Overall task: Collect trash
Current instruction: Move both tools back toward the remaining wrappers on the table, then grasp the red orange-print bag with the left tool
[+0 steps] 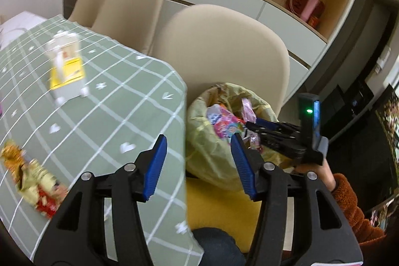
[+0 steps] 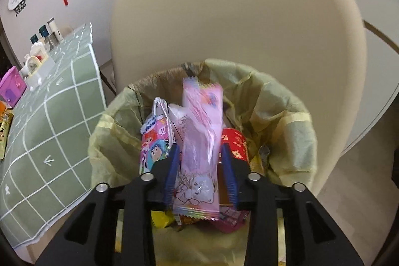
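Trash fills the yellow-green bin bag (image 2: 281,121), which sits in front of a beige chair (image 2: 237,16) and just beside the corner of the table with the green checked cloth (image 1: 104,96). A pink snack wrapper (image 2: 200,141) stands upright between the blue pads (image 2: 172,166) of the right gripper (image 2: 200,166), directly over the bag's mouth. The jaws stand about half open; a gap shows on the right side of the wrapper, while on the left the wrapper lies close to the pad, and I cannot tell whether it still touches. The wrapper looks blurred. Just left of the fingers, inside the bag, stands a cartoon-printed packet (image 2: 154,143); just right of them lies a red packet (image 2: 234,143).

The left gripper (image 1: 199,163) has its fingers spread about halfway with nothing between them. Its left pad is over the table's edge, and its right pad is in front of the bag (image 1: 207,148). The right gripper (image 1: 251,127) reaches into the bag from the right, held by a hand (image 1: 316,168) in a rust-brown fleecy sleeve (image 1: 354,213). Ahead and left of the left fingers, a white and yellow carton (image 1: 66,69) stands on the cloth. Near the left finger's outer side lies a crumpled gold and red wrapper (image 1: 32,178).
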A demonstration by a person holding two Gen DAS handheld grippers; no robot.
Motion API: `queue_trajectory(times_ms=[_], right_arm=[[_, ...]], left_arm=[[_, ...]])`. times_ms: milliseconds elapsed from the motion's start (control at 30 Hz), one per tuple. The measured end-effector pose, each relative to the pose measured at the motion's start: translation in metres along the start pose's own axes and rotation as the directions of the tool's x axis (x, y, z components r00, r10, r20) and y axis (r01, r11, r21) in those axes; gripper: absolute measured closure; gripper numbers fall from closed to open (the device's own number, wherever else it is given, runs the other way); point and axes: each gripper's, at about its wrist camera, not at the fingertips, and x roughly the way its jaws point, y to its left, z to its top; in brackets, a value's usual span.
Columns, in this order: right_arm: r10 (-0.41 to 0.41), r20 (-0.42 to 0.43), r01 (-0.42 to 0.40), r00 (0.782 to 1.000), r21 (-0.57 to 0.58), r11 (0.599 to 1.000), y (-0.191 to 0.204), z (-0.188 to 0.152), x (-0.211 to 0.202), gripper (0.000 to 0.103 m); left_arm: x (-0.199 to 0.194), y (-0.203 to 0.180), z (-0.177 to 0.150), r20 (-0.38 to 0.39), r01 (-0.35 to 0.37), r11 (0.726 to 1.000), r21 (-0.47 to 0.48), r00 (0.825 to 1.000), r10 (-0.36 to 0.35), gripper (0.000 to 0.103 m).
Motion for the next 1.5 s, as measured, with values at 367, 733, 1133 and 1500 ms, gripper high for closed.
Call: queue_trajectory(times_ms=[367,733,1133,1500], right_arm=[[0.017,0.150,-0.007,0.989,-0.067,0.998,0.050,0.008,-0.089,0.068],[0.217,0.217,-0.169,0.952,-0.221,0.960,0.174,0.015,-0.125,0.068],[0.268,0.146,-0.212,0.952,-0.318,0.924,0.251,-0.006,-0.113,0.068],[0.255,0.165,-0.210,0.953,-0.252,0.945,0.247,-0.008,-0.100,0.068]], left_arm=[[-0.085,0.060,-0.029,0.110,-0.086,0.994,-0.067,0.990,0.093,0.051],[-0.154,0.197,-0.058,0.174,-0.260,0.940,-0.222,0.938,0.301,0.050],[-0.169,0.311,-0.078,0.087,-0.257,0.835,-0.487,0.937,0.339,0.050],[-0.141,0.298,-0.065,0.021,-0.341,0.747,-0.571,0.903,0.429,0.043]])
